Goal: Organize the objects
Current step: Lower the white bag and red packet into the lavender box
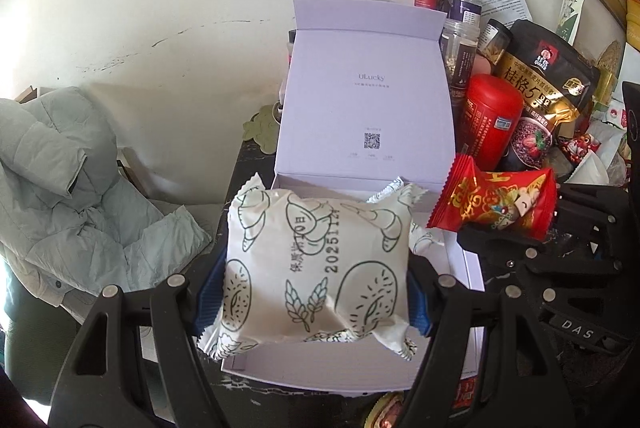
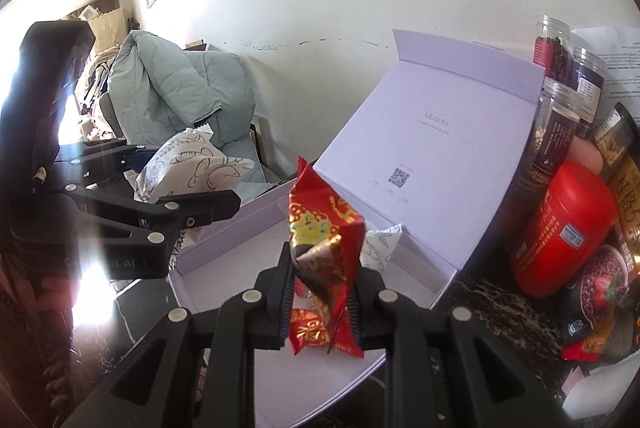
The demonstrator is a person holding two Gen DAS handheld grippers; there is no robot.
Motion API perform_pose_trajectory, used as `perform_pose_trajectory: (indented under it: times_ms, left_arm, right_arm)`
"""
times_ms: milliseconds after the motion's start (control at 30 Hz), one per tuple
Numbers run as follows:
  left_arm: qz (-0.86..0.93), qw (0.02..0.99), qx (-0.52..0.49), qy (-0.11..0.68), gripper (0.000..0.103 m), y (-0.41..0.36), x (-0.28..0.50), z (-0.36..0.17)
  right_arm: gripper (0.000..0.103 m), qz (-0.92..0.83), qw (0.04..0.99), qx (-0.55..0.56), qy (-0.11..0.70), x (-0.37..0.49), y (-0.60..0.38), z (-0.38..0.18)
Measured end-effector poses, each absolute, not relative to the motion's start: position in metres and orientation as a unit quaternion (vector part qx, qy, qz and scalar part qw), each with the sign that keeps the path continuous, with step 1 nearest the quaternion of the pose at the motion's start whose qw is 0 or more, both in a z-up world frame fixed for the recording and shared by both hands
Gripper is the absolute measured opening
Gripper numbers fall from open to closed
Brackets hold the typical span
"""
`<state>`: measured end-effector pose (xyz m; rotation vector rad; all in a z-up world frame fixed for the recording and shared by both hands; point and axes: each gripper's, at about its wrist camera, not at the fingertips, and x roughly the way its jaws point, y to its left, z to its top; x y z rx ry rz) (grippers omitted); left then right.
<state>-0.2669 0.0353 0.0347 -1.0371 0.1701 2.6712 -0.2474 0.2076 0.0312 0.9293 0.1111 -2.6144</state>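
Observation:
My left gripper (image 1: 314, 292) is shut on a white snack packet (image 1: 316, 260) printed with bread drawings and holds it above the open lilac box (image 1: 460, 268). My right gripper (image 2: 320, 304) is shut on a red and gold snack packet (image 2: 324, 252), held upright over the box floor (image 2: 240, 260). In the left wrist view the red packet (image 1: 496, 204) and the right gripper (image 1: 532, 248) hover at the box's right edge. In the right wrist view the left gripper (image 2: 160, 188) holds the white packet (image 2: 188, 164) at the box's left side. Another white packet (image 2: 382, 244) lies inside the box at the back.
The box lid (image 1: 366, 100) stands open against the wall. A red canister (image 1: 492, 120), clear jars (image 1: 460, 56) and a dark cereal bag (image 1: 548, 84) crowd the table to the right of the box. A pale green padded jacket (image 1: 68, 188) lies on a chair to the left.

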Motion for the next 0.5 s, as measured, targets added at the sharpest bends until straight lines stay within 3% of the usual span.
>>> perform_pose_trajectory:
  times_ms: [500]
  left_arm:
    - [0.912,0.124,-0.383,0.078,0.071,0.055,-0.337,0.001]
  right_arm:
    - [0.022,-0.924,0.181,0.335,0.040,-0.319,0.221,0.021]
